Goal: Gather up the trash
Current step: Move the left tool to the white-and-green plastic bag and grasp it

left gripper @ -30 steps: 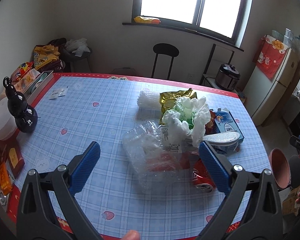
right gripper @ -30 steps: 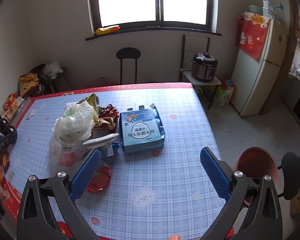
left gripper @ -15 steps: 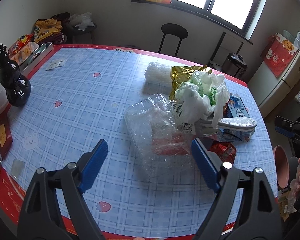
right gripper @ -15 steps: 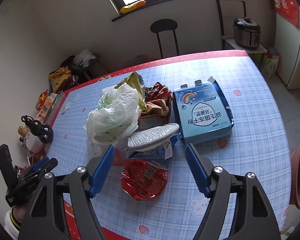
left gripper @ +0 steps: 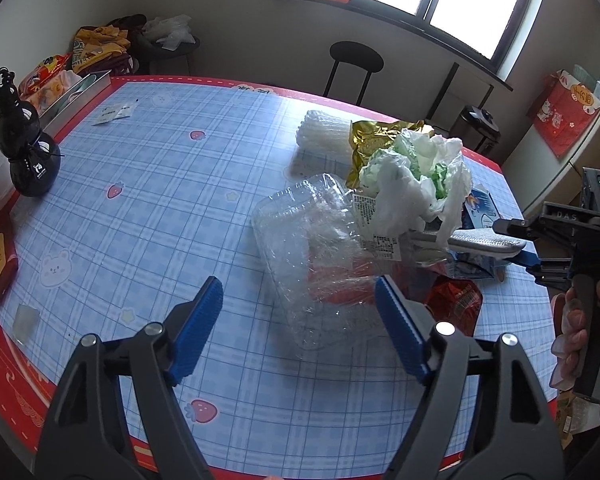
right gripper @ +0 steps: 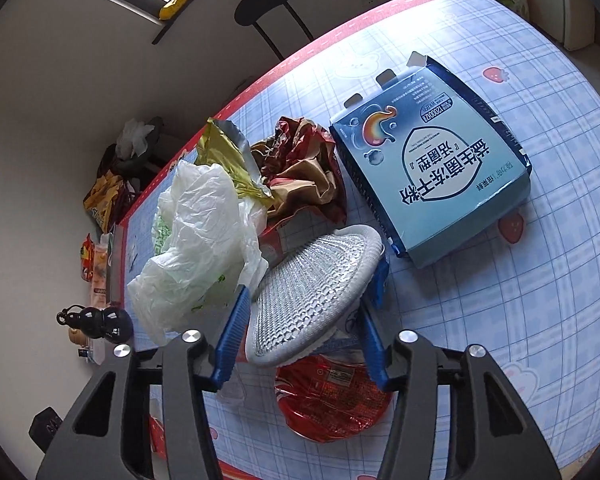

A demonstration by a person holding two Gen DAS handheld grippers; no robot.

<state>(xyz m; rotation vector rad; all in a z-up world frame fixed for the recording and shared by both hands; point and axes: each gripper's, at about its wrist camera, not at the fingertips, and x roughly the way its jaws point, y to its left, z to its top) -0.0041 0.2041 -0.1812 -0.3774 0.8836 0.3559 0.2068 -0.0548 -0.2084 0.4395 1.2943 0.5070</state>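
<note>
Collecting has barely begun, we judge: the whole trash heap sits toward the tabletop's [left gripper: 148, 184] right edge, nothing removed. Our right claw [right gripper: 300, 332] has just been closing, its jaws narrow around the silver mesh pad [right gripper: 312, 288], though we cannot tell if they press it. Our left claw [left gripper: 300, 328] has narrowed slightly, jaws wide before the clear plastic tray [left gripper: 312, 248], gripping nothing. Both claws sit closer to the heap than a second ago.

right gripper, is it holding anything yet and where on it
The right gripper, whose jaws have just been closing, straddles the near end of the silver mesh pad; whether the pads press it yet cannot be told. The left gripper holds nothing.
</note>
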